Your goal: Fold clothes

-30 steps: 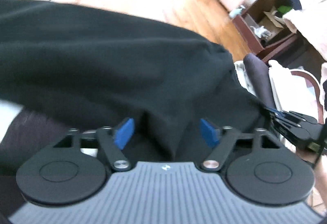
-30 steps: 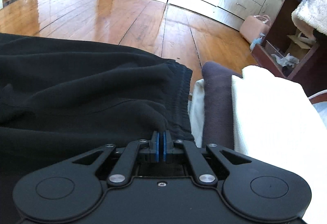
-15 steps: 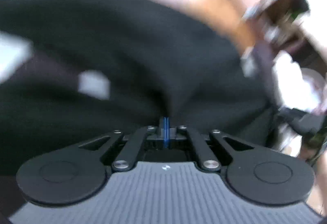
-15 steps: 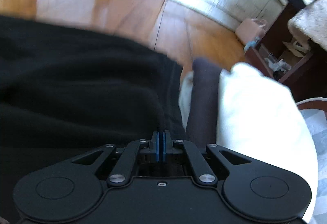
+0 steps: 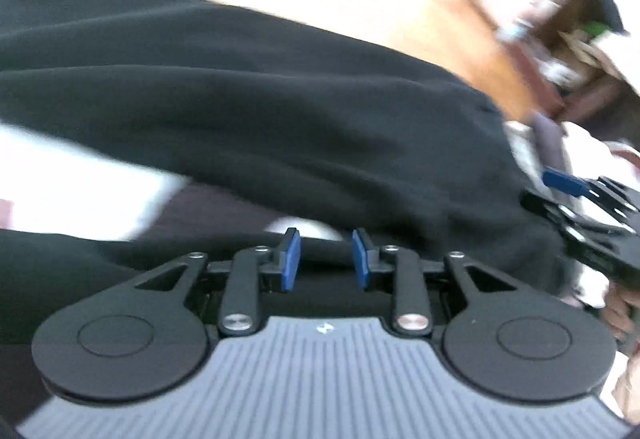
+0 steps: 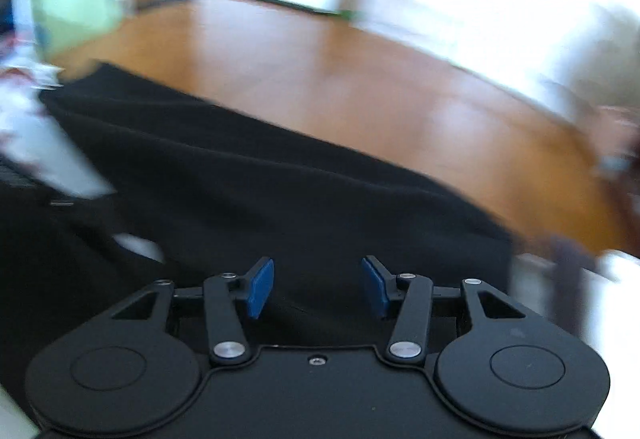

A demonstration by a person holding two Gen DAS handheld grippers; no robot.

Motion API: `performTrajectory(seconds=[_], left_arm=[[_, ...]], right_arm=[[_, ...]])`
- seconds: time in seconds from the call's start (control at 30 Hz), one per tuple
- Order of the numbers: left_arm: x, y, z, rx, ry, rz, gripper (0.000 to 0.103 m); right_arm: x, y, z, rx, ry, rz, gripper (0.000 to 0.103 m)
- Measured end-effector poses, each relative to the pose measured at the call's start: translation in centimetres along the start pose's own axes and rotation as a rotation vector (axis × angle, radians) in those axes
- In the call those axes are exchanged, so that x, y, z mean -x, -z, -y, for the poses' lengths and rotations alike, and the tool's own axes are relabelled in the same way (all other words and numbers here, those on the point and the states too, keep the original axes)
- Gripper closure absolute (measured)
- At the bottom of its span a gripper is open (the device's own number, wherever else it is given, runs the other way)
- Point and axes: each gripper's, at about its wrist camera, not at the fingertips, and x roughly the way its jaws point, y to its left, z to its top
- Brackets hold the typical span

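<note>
The step in hand appears to be the release after a fold of the black garment [image 5: 280,111]. The garment lies spread in broad, soft folds across both wrist views, with the wooden floor [image 6: 360,87] beyond its far edge; what it rests on cannot be told from these blurred frames.

To do the release well, each gripper should let its jaws part fully before it draws away, so that no pad drags the folded edge out of line. The withdrawal should run back along the fingers, not sideways across the cloth. The fabric looks thick and limp, so a snagged fold is likely to slump and need relaying.

The left gripper [image 5: 325,259] points steeply downward toward the garment. Its jaws are opening; the blue pads [image 5: 291,259] stand apart with dark cloth visible behind the gap, and neither pad appears to press on it.

The right gripper [image 6: 318,287] also points downward over the garment, close to its near edge. Its jaws are opening, wider than the left pair, and nothing is pinched between them. In the left wrist view this gripper shows at the right edge, beside the garment's end, with part of the person's hand [image 5: 618,313] behind it.

White and dark purple fabric [image 5: 548,135] lies past the garment's right end.
</note>
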Motion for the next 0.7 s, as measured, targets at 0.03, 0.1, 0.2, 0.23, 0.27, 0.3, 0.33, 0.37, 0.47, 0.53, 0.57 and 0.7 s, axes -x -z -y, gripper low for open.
performTrajectory(seconds=[0.03,0.1,0.2,0.23,0.27,0.3,0.33,0.37,0.47,0.53,0.57,0.7], left_arm=[[0.1,-0.2,-1.9,0.04,-0.024,0.009,0.076],[0.5,-0.3,-5.3,0.126,-0.04,0.034,0.076],[0.8,-0.6,-8.9,0.246,-0.044,0.073,0.076],[0.7,-0.6,-9.5,0.266,-0.055,0.085,0.076],[0.5,-0.6,-9.8,0.274,-0.07,0.097,0.076],[0.5,-0.7,-10.1,0.279,-0.088,0.107,0.076],[0.6,-0.9,-10.3,0.283,-0.105,0.115,0.076],[0.9,-0.9,-10.4,0.291,-0.115,0.127,0.076],[1.7,-0.7,-11.4,0.344,-0.11,0.139,0.075],[1.4,-0.8,-12.0,0.378,-0.11,0.131,0.075],[1.2,-0.9,-12.3,0.394,-0.11,0.127,0.075],[0.6,-1.3,-11.9,0.405,-0.149,0.114,0.075]], right_arm=[[-1.3,-0.8,-1.2,0.023,-0.06,-0.002,0.049],[-4.1,-2.0,-3.5,0.064,-0.149,-0.024,0.049],[-8.3,-2.7,-6.8,0.208,-0.156,-0.095,0.049],[-9.6,-2.7,-7.8,0.266,-0.145,-0.119,0.053],[-10.7,-2.6,-8.5,0.332,-0.124,-0.14,0.071],[-11.5,-2.5,-9.0,0.383,-0.116,-0.156,0.093],[-11.2,-2.6,-8.7,0.38,-0.156,-0.158,0.099],[-10.8,-2.7,-8.5,0.378,-0.196,-0.159,0.099],[-7.7,-1.9,-6.5,0.398,-0.295,-0.133,0.099],[-6.6,-0.5,-4.6,0.378,-0.306,-0.155,0.099],[-6.5,0.3,-4.0,0.374,-0.284,-0.168,0.099],[-6.1,1.7,-6.2,0.431,-0.242,-0.161,0.099]])
